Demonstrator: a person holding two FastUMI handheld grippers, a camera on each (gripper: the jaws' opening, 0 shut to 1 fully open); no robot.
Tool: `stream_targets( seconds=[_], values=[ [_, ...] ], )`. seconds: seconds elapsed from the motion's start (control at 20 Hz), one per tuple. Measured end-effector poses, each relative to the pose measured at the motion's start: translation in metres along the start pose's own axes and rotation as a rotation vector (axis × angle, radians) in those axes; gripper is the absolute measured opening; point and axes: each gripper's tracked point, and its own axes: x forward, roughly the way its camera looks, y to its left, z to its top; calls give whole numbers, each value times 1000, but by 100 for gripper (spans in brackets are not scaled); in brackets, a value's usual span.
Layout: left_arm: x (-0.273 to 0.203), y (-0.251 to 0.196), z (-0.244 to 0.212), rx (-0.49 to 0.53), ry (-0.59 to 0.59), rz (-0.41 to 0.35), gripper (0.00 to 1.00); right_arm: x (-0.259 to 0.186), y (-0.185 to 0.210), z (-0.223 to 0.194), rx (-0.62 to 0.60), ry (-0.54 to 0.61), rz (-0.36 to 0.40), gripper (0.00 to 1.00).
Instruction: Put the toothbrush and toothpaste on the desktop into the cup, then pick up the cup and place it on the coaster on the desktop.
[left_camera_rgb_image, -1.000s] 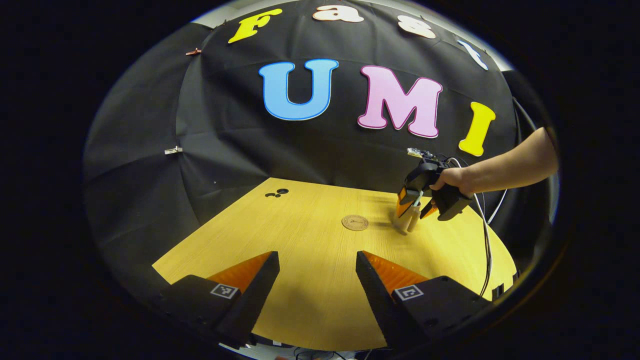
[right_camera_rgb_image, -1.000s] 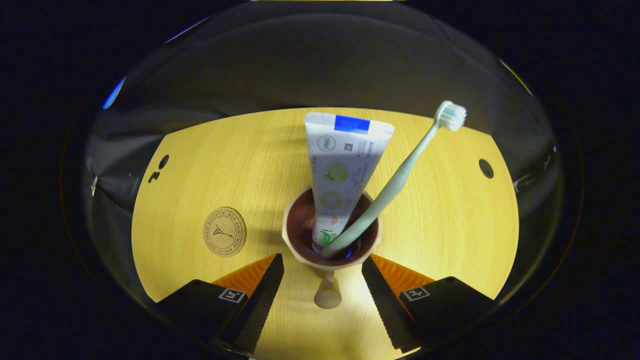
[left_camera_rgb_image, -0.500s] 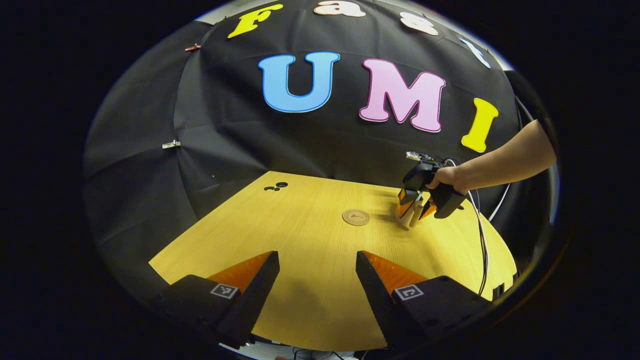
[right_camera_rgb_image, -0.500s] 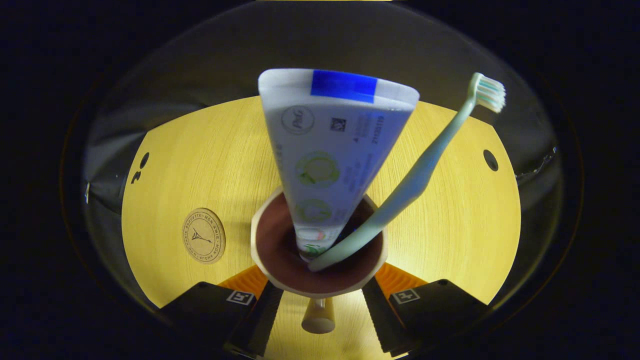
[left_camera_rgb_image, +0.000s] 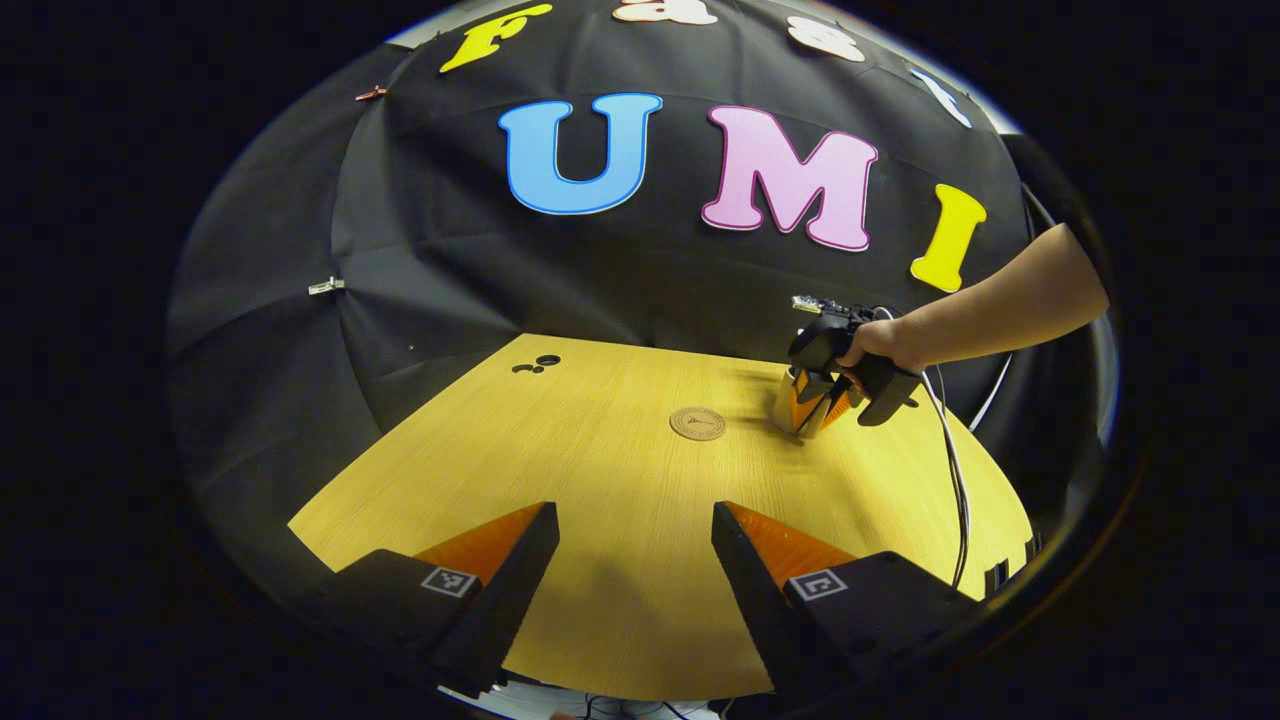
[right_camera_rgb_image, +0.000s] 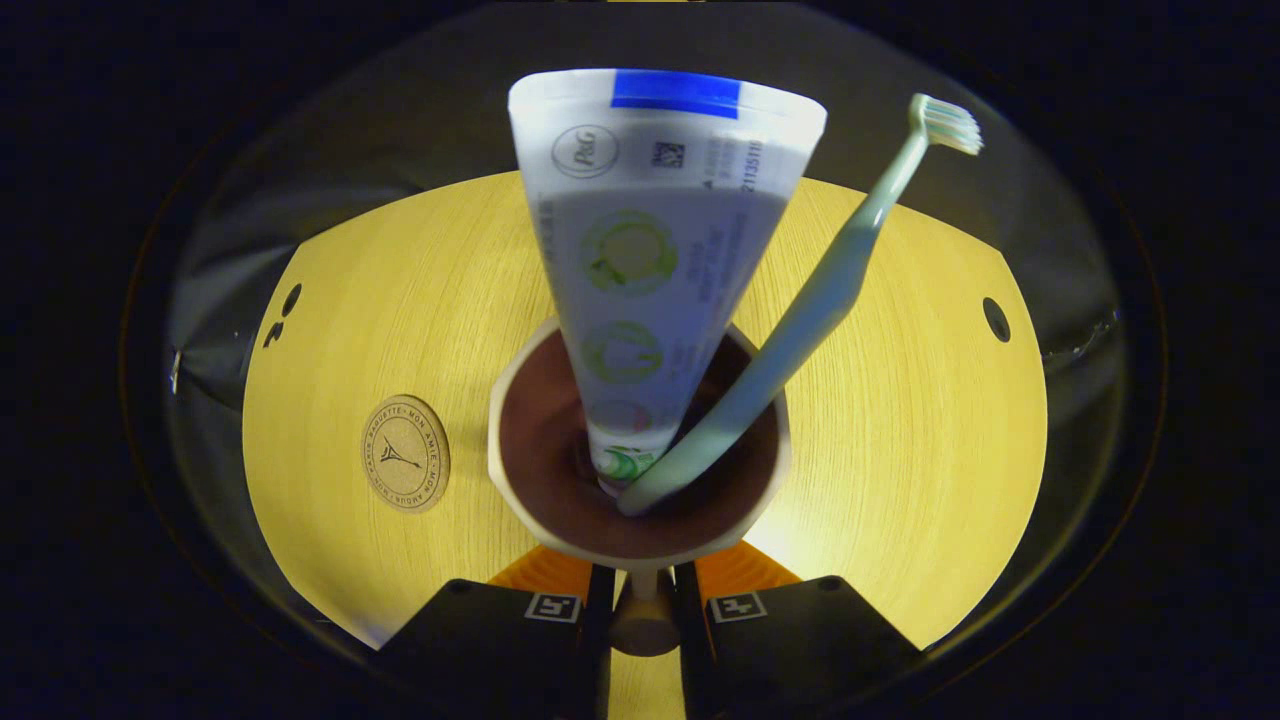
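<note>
A beige cup (right_camera_rgb_image: 512, 395) with a dark inside stands on the wooden table, holding a white toothpaste tube (right_camera_rgb_image: 650, 240) and a pale green toothbrush (right_camera_rgb_image: 830, 290) that leans right. My right gripper (right_camera_rgb_image: 643, 592) is shut on the cup's handle (right_camera_rgb_image: 645, 625), with both fingers pressed against it. A round cork coaster (right_camera_rgb_image: 405, 467) lies on the table just left of the cup. In the left gripper view, the right gripper (left_camera_rgb_image: 820, 405) grips the cup (left_camera_rgb_image: 787, 402) to the right of the coaster (left_camera_rgb_image: 697, 423). My left gripper (left_camera_rgb_image: 635, 530) hangs open over the near table edge, holding nothing.
The yellow wooden table (left_camera_rgb_image: 600, 480) has small holes at its far left (left_camera_rgb_image: 540, 363) and right (right_camera_rgb_image: 996, 319). A person's hand (left_camera_rgb_image: 880, 342) holds the right gripper, and a cable (left_camera_rgb_image: 955, 480) trails from it along the table's right side.
My right gripper has come down and forward around the cup, and its fingers have closed on the handle. The left gripper has barely moved.
</note>
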Motion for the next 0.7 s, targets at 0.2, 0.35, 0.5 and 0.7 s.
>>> stream_targets(
  seconds=[0.2,0.35,0.5,0.7],
  values=[
    [0,-2,-7,5,18,-5,98,-5,-3,-2,-70,-23,-12,29],
    [1,-3,-8,15,23,-10,98,-16,2,6,-94,-66,-2,29],
    [2,-6,-7,21,21,-21,98,-30,11,13,-92,-96,22,28],
    [4,-13,-8,27,20,-40,98,-50,25,20,-196,-141,11,29]
  ],
)
